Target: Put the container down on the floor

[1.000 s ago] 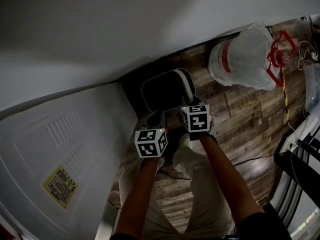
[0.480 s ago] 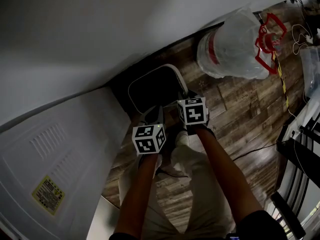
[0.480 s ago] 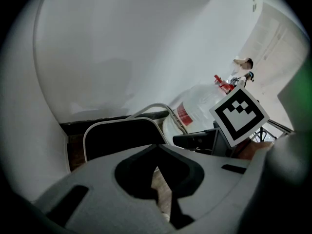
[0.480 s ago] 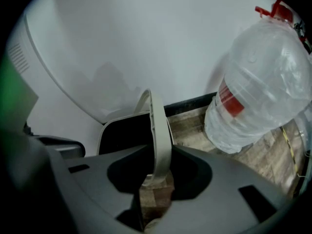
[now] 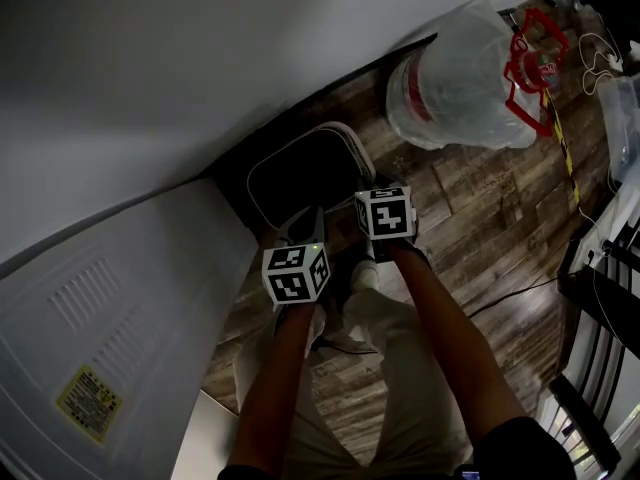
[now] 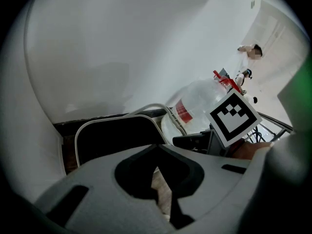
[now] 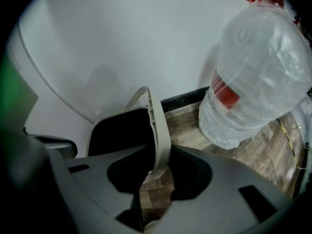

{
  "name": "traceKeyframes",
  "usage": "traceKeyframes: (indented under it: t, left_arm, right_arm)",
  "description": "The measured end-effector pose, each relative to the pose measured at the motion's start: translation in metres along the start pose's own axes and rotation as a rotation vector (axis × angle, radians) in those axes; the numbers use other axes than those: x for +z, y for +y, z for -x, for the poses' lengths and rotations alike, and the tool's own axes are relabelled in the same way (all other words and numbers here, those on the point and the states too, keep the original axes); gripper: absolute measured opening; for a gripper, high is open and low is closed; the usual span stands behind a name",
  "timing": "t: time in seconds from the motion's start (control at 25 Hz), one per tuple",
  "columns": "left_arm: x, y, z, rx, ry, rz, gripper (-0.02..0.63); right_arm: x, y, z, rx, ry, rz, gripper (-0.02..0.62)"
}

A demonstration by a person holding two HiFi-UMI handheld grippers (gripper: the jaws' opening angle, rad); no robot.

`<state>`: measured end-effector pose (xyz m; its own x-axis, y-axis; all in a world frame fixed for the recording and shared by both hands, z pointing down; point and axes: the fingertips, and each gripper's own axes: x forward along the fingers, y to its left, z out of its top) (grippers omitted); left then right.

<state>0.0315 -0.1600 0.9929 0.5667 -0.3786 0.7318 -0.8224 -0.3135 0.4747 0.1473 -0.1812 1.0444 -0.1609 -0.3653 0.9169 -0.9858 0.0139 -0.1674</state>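
The right gripper's point(image 7: 155, 169) jaws are clamped on the pale rim of the container point(image 7: 117, 130), which runs up between them. The left gripper's point(image 6: 156, 155) jaws are held together with nothing between them, just short of the container's near edge. In the head view the dark container point(image 5: 300, 173) is seen at the centre, low over the wood floor point(image 5: 480, 218) by the wall. Whether it rests on the floor cannot be told. A large clear water bottle point(image 5: 455, 83) stands at the upper right.
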Motion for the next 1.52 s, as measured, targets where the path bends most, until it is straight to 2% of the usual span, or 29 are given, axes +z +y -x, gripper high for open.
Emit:
traceKeyframes:
  t: [0.32, 0.48, 0.84, 1.2, 1.52]
  left_arm:
    - [-0.003, 0.001, -0.016, -0.025, 0.018, 0.002, 0.015]
    - [-0.005, -0.008, -0.023, -0.064, 0.037, -0.007, 0.015]
    - [-0.019, -0.023, -0.015, -0.095, 0.108, -0.043, 0.015]
    - [-0.009, -0.048, 0.038, -0.071, 0.132, -0.066, 0.015]
    - [0.050, -0.104, 0.097, -0.087, 0.112, -0.109, 0.015]
  right_arm:
    - [-0.012, -0.016, -0.020, -0.020, 0.033, -0.045, 0.097]
    - [-0.020, -0.022, -0.025, -0.018, 0.053, -0.071, 0.115]
    - [-0.032, -0.026, -0.005, -0.026, 0.068, -0.123, 0.127]
    - [-0.029, -0.025, 0.064, -0.023, 0.057, -0.192, 0.126]
    - [0.001, -0.019, 0.161, -0.008, 0.022, -0.214, 0.109]
